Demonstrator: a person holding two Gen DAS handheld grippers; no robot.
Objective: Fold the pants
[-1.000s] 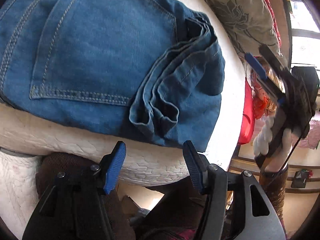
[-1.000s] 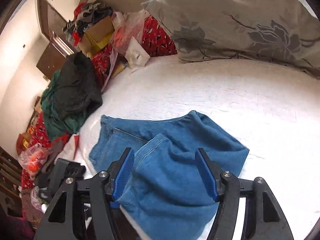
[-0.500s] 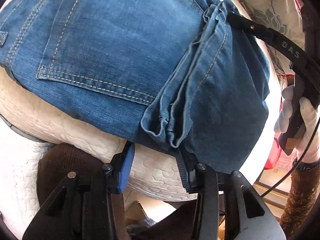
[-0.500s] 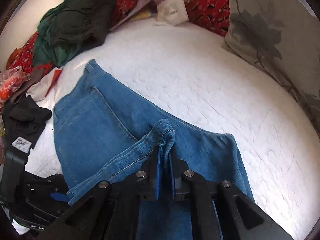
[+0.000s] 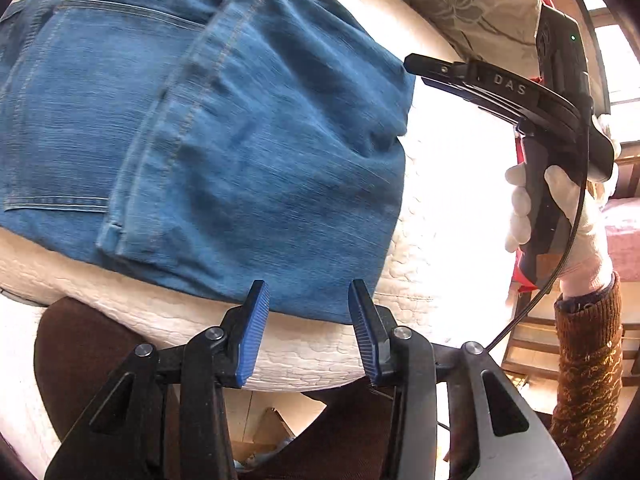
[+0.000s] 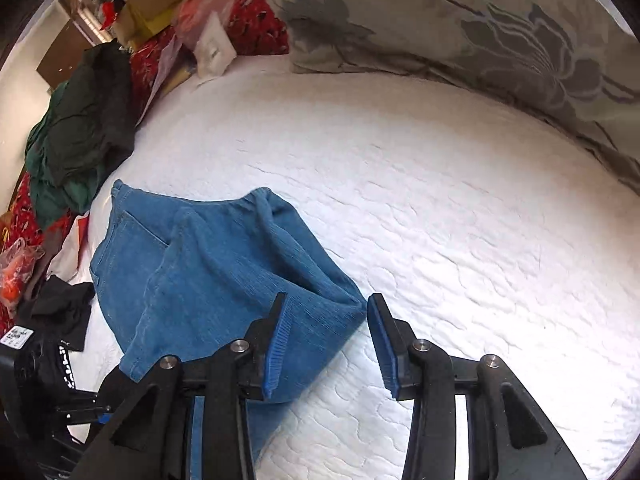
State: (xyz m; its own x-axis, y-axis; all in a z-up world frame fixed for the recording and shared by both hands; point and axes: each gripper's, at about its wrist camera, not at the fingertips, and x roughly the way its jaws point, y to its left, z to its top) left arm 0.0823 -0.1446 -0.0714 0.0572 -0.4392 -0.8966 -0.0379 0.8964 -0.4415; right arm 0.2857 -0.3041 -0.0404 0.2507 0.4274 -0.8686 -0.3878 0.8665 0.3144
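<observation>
**Jeans folded on the bed, both grippers let go**

Left wrist view: the jeans (image 5: 224, 136) lie folded near the edge of the white bed (image 5: 436, 184), one layer doubled over another, so that a hem edge and a stitched seam run down across the back pocket. That overlap looks like a fold just laid, which would explain why the left gripper (image 5: 306, 330) sits at the bed's edge with its jaws parted and nothing between them: it is released, the denim's near edge lying just beyond its tips. To the right, a white-gloved hand (image 5: 560, 220) holds the right gripper (image 5: 412, 62), whose tip sits close beside the far corner of the jeans; from here I cannot tell if it touches. Count: one pair of jeans, one pocket showing, two grippers, one gloved hand, one patterned sleeve.

Right wrist view: the same jeans (image 6: 208, 276) lie at the bed's left side, a raised crease running toward the camera. The right gripper (image 6: 326, 330) is opening; the near corner of the denim lies between and under its jaws, but the pads do not press it, so it is letting go. A floral pillow (image 6: 500, 36) lies along the far side, well apart. Clothes (image 6: 80, 136) are heaped off the left edge. Count: one pillow, one heap, two blue pads.
</observation>
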